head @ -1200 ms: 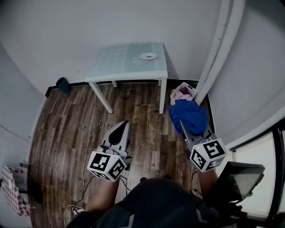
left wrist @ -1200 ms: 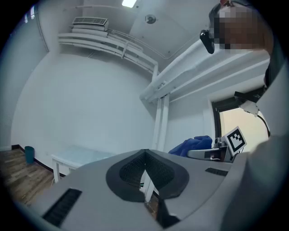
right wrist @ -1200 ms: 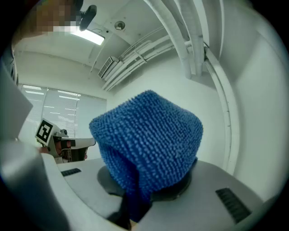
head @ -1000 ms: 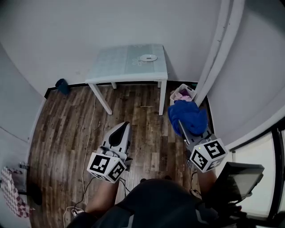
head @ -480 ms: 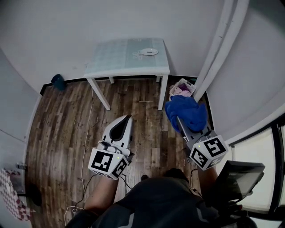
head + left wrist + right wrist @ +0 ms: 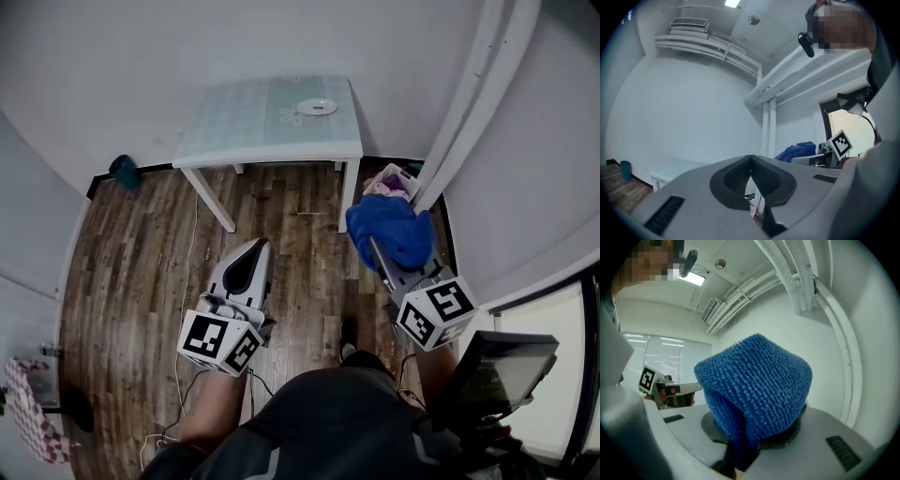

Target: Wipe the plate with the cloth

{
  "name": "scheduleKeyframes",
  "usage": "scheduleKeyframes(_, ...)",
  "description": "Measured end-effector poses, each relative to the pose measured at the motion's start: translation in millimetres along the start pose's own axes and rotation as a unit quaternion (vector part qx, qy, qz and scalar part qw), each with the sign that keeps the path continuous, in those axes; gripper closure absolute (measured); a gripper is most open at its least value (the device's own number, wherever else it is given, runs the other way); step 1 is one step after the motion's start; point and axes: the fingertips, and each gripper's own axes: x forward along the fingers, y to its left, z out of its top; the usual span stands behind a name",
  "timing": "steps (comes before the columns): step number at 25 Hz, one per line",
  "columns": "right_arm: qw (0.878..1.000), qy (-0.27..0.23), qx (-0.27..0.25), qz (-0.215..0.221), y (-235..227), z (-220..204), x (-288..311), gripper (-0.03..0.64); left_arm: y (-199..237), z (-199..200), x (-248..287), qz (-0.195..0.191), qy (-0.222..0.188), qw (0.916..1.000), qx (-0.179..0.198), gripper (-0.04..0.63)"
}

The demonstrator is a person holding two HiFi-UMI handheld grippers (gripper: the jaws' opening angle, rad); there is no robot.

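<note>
A small white plate [image 6: 319, 107] lies on a pale green table [image 6: 244, 127] at the far wall, well ahead of both grippers. My right gripper [image 6: 377, 251] is shut on a blue cloth [image 6: 392, 232], which bunches over its jaws; in the right gripper view the blue cloth [image 6: 754, 385] hides the fingertips. My left gripper [image 6: 254, 248] is held over the wooden floor, left of the cloth, with its jaws shut and nothing between them. The left gripper view shows the left gripper [image 6: 750, 161] with its dark pads [image 6: 736, 176] together, and the table [image 6: 675, 169] low at the left.
A small basket [image 6: 394, 183] with pink things stands on the floor by the table's right leg. A white pipe [image 6: 469, 103] runs up the right wall. A dark teal object [image 6: 122, 170] lies by the left wall. A cable [image 6: 192, 253] trails across the wooden floor.
The whole view has shifted: the table and plate now sit nearer and slightly further right. Both grippers have moved forward toward the table, the cloth still in the right one.
</note>
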Motion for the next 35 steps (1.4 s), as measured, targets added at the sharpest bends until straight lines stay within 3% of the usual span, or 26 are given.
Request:
scheduleKeyframes(6, 1.000, -0.009, -0.009, 0.025, -40.5, 14.4, 43.4, 0.531, 20.7, 10.2, 57.3, 0.011, -0.004, 0.9999, -0.009, 0.588)
scheduleKeyframes(20, 1.000, 0.001, 0.004, 0.030, -165.1, 25.4, 104.9, 0.531, 40.1, 2.1, 189.0, 0.032, 0.015, 0.9993, -0.009, 0.588)
scheduleKeyframes(28, 0.999, 0.002, 0.010, 0.037, -193.9, 21.9, 133.2, 0.531, 50.1, -9.3, 217.2, 0.037, 0.028, 0.9988, -0.014, 0.588)
scheduleKeyframes(35, 0.999, -0.004, 0.015, 0.032, -203.7, 27.1, 188.5, 0.531, 101.4, -3.5, 248.3, 0.029, 0.026, 0.9991, -0.016, 0.588)
